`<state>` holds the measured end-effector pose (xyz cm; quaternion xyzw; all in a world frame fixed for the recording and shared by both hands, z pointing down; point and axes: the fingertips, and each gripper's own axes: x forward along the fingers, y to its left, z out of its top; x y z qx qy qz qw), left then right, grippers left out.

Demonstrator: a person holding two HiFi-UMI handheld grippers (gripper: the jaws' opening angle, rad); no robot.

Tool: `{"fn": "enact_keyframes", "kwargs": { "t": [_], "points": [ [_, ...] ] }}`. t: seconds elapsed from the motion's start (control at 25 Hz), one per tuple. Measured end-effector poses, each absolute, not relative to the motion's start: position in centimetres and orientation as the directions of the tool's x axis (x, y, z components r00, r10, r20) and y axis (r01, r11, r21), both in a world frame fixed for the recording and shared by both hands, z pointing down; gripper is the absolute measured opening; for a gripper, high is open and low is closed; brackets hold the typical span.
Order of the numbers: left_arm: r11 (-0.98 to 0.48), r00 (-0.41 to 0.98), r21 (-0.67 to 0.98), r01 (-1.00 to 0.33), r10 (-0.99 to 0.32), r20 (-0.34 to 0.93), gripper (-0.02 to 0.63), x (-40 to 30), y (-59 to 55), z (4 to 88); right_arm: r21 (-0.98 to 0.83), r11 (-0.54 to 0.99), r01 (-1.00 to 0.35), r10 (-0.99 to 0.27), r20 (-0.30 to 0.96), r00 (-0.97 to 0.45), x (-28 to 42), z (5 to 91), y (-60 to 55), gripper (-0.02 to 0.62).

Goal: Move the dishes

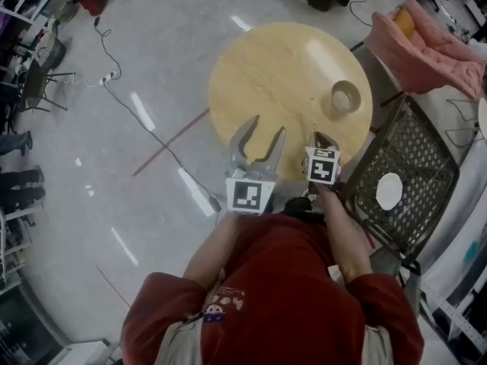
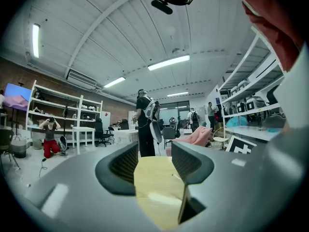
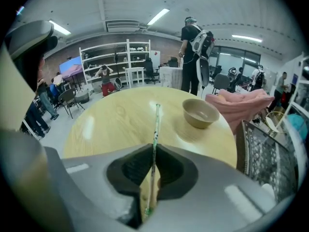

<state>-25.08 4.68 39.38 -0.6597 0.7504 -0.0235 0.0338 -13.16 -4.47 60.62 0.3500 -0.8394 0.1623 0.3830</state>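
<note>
- Right gripper (image 3: 154, 151): clenched on a thin stick (image 3: 156, 124) with green marks near its held end. The stick runs out from the jaws over the worktop (image 3: 120, 120), and its far tip ends short of the bowl (image 3: 200, 113) and to the bowl's left.
- Left gripper (image 2: 154, 162): released, jaws wide apart. Only bare worktop shows between them. It sits on my side of the bowl, further left of it than the stick.
- Step in hand, as I judge it: the stick is being carried, and the bowl has not been taken up.
- Next move, as I judge it: keep the clamp firm, since a thin stick can pivot in the pads. Bring the open left gripper to the bowl rim, with one jaw inside the wall and one outside.
- Bowl: upright and apparently empty. It stands near the worktop edge, on the side of the dark mesh rack (image 1: 411, 166).
- Mesh rack: off the worktop, just right of the bowl. A white round item (image 1: 389, 191) lies on it; I cannot tell whether it is a plate.
- Pink cloth (image 1: 426, 44): beyond the bowl, off the worktop.
- Hard to make out:
  - I cannot confirm whether the stick tip touches the worktop or clears it.
  - The held end of the stick is buried between the pads.
  - The destination for the dishes is not evident.
</note>
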Motion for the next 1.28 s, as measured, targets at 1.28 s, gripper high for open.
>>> {"fn": "enact_keyframes", "kwargs": {
  "t": [1.28],
  "points": [
    [-0.325,0.328,-0.083,-0.942,-0.945,-0.018,0.225,-3.9,-6.4,39.8,-0.001,0.275,-0.961,-0.625,0.76,-0.18,12.0,61.2,-9.3,0.023]
  ]
}}
